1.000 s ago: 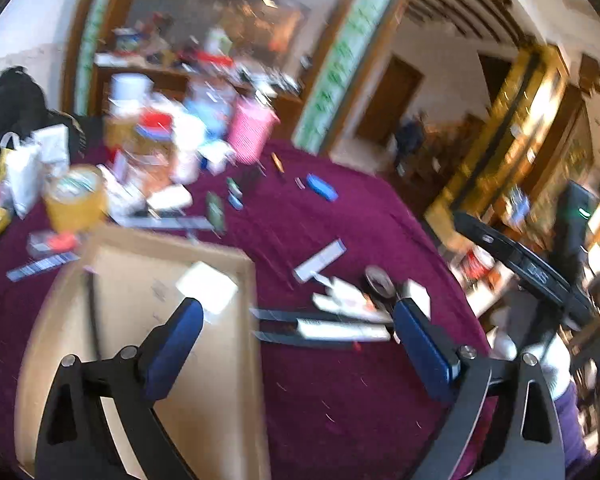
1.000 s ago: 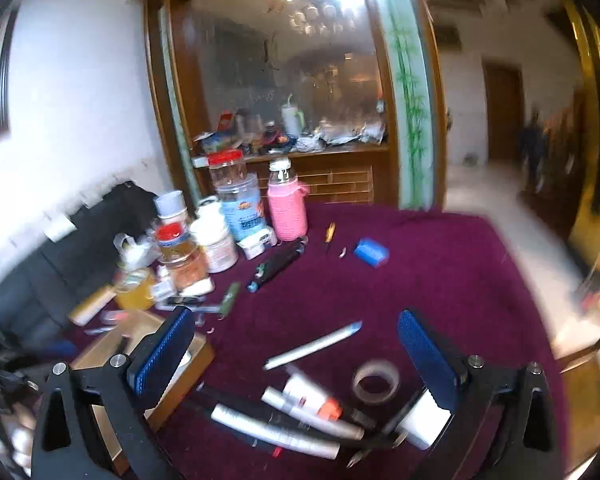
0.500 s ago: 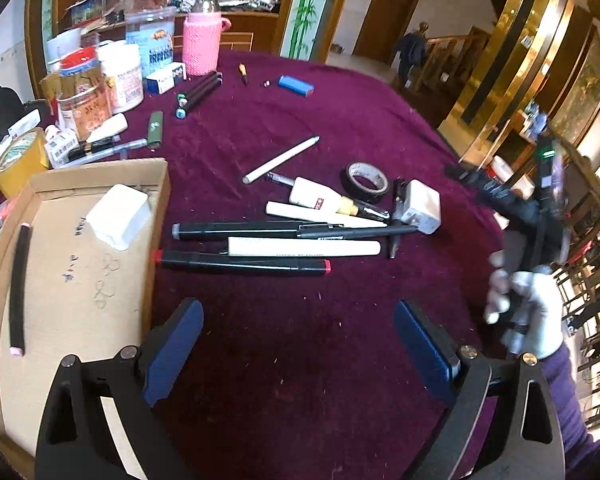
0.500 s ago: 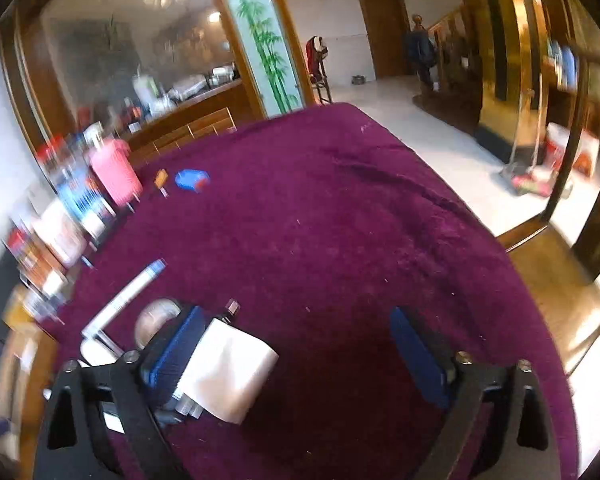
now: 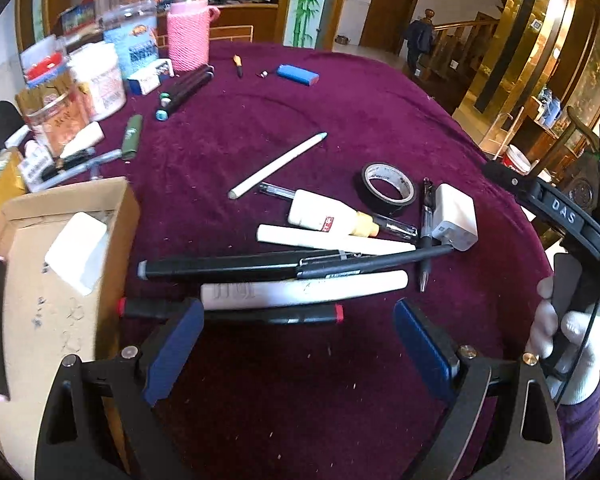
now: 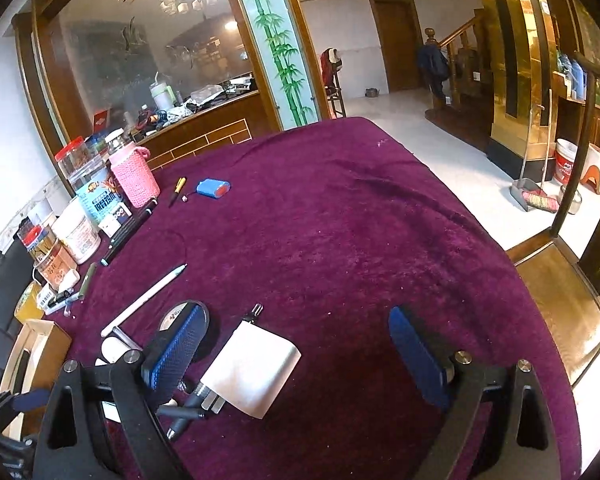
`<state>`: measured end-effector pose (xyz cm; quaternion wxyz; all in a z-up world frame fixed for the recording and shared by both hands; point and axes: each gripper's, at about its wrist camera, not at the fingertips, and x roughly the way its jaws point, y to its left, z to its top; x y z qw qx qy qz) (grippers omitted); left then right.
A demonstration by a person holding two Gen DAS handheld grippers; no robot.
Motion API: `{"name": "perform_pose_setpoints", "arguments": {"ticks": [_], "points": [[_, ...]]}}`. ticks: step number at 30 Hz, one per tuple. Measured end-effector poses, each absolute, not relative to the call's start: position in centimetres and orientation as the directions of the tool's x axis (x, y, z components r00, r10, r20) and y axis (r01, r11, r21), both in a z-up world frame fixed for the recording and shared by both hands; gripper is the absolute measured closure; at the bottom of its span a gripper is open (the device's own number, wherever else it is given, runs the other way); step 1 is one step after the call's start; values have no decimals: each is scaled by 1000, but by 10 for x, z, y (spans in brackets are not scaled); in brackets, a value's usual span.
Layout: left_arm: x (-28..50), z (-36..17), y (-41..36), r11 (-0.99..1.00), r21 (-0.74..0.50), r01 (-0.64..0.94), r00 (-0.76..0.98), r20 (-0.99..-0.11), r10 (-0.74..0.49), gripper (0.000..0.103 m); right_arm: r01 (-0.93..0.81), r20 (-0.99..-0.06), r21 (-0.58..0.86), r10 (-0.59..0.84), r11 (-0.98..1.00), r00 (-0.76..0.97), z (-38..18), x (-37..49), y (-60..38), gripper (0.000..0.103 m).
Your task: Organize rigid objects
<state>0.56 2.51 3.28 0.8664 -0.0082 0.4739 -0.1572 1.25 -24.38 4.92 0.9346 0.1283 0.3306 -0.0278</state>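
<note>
Left wrist view: the left gripper hangs wide over a black marker with red ends on the purple tablecloth, beside the cardboard box. Equally wide, the right gripper flanks the white charger block without touching it.

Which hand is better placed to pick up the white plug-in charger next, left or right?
Right. The right tool is open with the white square charger already lying between its blue pads, beside the left one. The left tool faces the red-capped black marker, well short of the charger.
</note>
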Motion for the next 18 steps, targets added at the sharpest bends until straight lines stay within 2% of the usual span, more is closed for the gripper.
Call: {"name": "perform_pose_setpoints", "arguments": {"ticks": [6,8,9,12,13,14,16,18], "points": [[37,25,3,941,-184,284,495,-812,-308,9,152,-639,206,15,967,769,45,16,-243,8],[51,13,-7,947,-150,284,473,-837,-275,9,153,-643,197,10,968,766,44,16,-243,8],[49,12,-13,950,-95,297,489,-839,-237,10,155,-646,189,4,970,763,43,17,-242,8],[26,11,-35,898,-75,433,442,-851,-283,10,152,-653,187,7,971,758,41,18,-242,8],[16,10,-41,876,-86,475,406,-862,-305,13,150,-656,188,10,971,755,41,19,-242,8],[9,6,-45,857,-111,503,355,-878,-322,23,149,-660,187,12,971,751,40,20,-241,8],[-6,3,-49,844,-96,528,341,-886,-314,27,145,-668,184,16,972,744,38,21,-240,8],[-14,7,-41,832,-174,528,305,-875,-376,35,144,-674,179,15,973,738,36,21,-239,8]]}}
